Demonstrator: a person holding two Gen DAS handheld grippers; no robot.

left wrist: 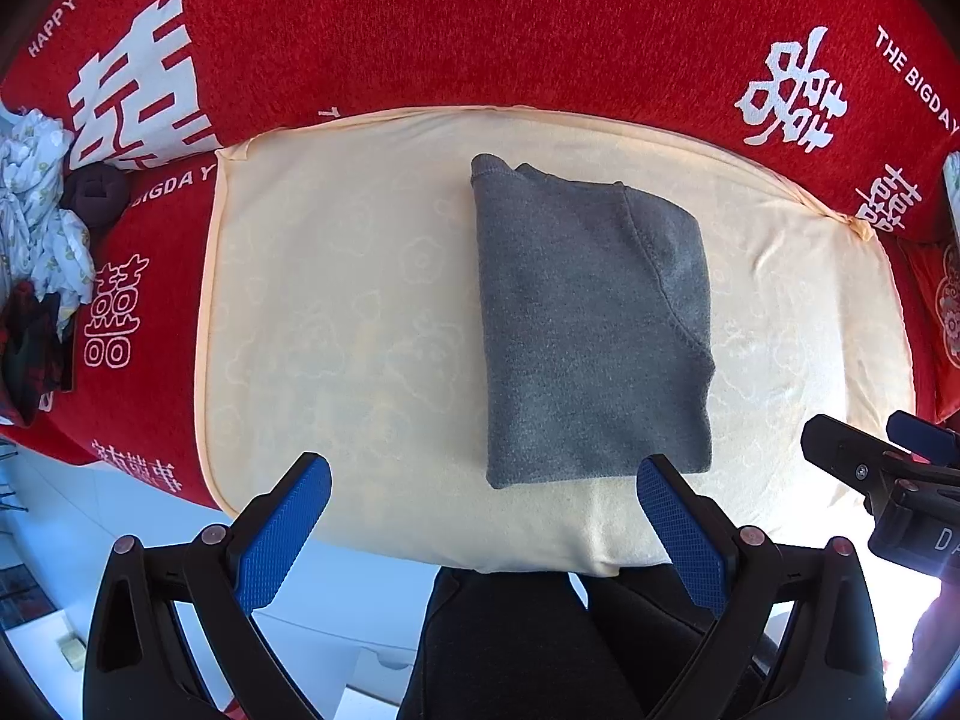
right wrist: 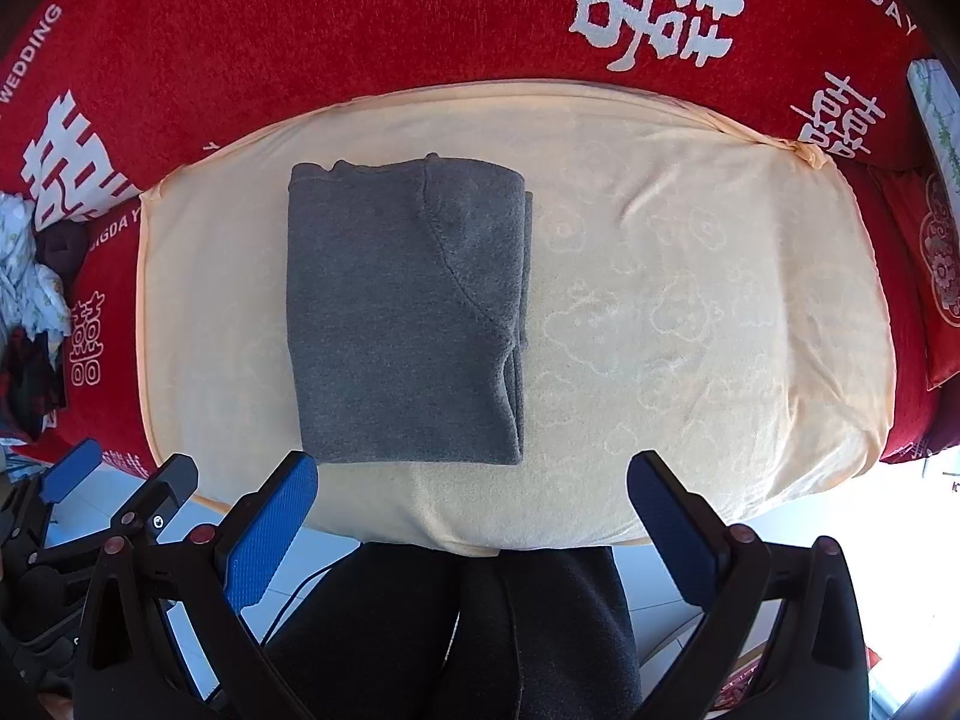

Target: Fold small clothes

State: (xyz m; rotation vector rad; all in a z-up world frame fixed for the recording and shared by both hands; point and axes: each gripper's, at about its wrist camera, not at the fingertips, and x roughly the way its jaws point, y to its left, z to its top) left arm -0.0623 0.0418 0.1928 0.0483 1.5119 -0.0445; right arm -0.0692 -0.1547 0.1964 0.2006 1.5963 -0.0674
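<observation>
On the pale yellow cloth (left wrist: 360, 312) spread over a red cover (left wrist: 480, 18) printed with white characters, a grey garment (left wrist: 594, 324) lies folded into a neat rectangle, a curved seam showing across its top layer. What sort of garment it is cannot be made out from the fold. At the far left edge a heap of crumpled white patterned clothes (left wrist: 36, 204) and darker items is cut off by the frame and hard to read. The person's legs (left wrist: 540, 648) in dark trousers are partly hidden behind the gripper arms.

Left gripper (left wrist: 480, 531) hovers just short of the garment's near edge, blue pads spread wide, holding nothing. Right gripper (right wrist: 474, 531) hangs over the cloth's near edge, likewise wide apart and empty, with the garment ahead and to its left.
</observation>
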